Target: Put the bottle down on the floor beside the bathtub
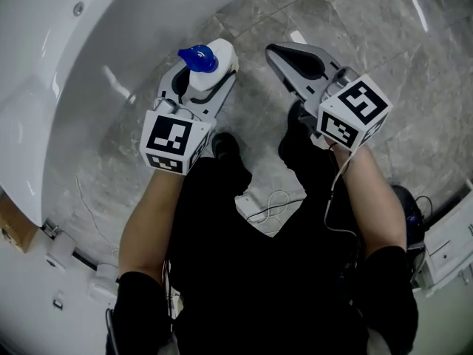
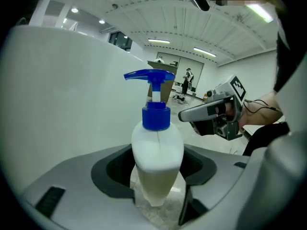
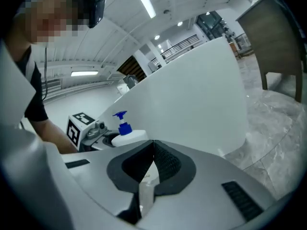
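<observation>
A white pump bottle (image 1: 219, 52) with a blue pump head stands upright between the jaws of my left gripper (image 1: 209, 76), which is shut on its body. In the left gripper view the bottle (image 2: 157, 150) fills the middle, with marble floor showing under its base; I cannot tell whether it touches the floor. The white bathtub (image 1: 111, 28) curves just to its left. My right gripper (image 1: 273, 49) is a little to the right over the marble floor (image 1: 355, 21), shut with nothing in it; in its own view its jaws meet at the tip (image 3: 153, 143).
The tub wall (image 2: 62, 90) rises close beside the bottle. The person's dark shoes (image 1: 225, 145) and a loose white cable (image 1: 270, 205) are on the floor behind the grippers. White fittings (image 1: 66, 261) sit lower left, a white unit (image 1: 451, 250) at the right edge.
</observation>
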{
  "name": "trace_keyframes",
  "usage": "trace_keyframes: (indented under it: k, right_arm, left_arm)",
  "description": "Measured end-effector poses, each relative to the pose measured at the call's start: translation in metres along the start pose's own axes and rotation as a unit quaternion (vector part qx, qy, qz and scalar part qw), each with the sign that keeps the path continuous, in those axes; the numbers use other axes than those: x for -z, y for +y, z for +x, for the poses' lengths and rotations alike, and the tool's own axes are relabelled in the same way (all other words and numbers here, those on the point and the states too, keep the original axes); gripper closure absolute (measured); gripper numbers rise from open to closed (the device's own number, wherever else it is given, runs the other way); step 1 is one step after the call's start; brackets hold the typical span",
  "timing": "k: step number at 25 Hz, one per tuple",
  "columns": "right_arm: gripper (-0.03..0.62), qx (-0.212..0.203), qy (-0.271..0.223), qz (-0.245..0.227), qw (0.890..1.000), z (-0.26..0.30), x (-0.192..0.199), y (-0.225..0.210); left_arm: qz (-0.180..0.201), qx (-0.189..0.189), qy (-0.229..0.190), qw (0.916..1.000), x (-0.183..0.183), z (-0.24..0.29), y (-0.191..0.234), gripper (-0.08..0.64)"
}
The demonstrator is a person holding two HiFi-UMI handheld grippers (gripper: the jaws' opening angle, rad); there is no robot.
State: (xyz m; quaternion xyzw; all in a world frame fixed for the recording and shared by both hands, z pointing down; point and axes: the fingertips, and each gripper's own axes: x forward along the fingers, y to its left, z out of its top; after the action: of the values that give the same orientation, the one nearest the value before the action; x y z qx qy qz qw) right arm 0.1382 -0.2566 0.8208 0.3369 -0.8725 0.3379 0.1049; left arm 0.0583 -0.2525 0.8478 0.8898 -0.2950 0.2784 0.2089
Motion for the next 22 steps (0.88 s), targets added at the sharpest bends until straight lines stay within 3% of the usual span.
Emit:
trace_keyframes:
  k: [3, 6, 10, 16, 22]
  right_arm:
    - [0.563, -0.002, 0.038, -0.038, 0.999, 0.006, 0.015, -0.016]
    - [0.563, 0.0, 0.02, -0.035, 0.999, 0.01, 0.014, -0.037]
    - [0.563, -0.008, 0.006, -0.026, 1.0, 0.018, 0.015, -0.057]
    - [0.563, -0.031, 0.034, -0.053, 0.998, 0.034, 0.041, -0.074]
    - [0.563, -0.033, 0.091, -0.122, 0.988, 0.039, 0.058, -0.066]
  left_arm:
    - [0.029, 0.001, 0.004, 0.9996, 0.014, 0.024, 0.008, 0.29]
    - [0.057, 0.006, 0.014, 0.9983, 0.034, 0.049, 0.02, 0.29]
    - [0.074, 0.026, 0.017, 0.9968, 0.061, 0.076, 0.031, 0.29]
    - [0.095, 0.04, 0.02, 0.9945, 0.108, 0.125, 0.048, 0.29]
    - [0.099, 0.074, 0.019, 0.9921, 0.142, 0.164, 0.052, 0.29]
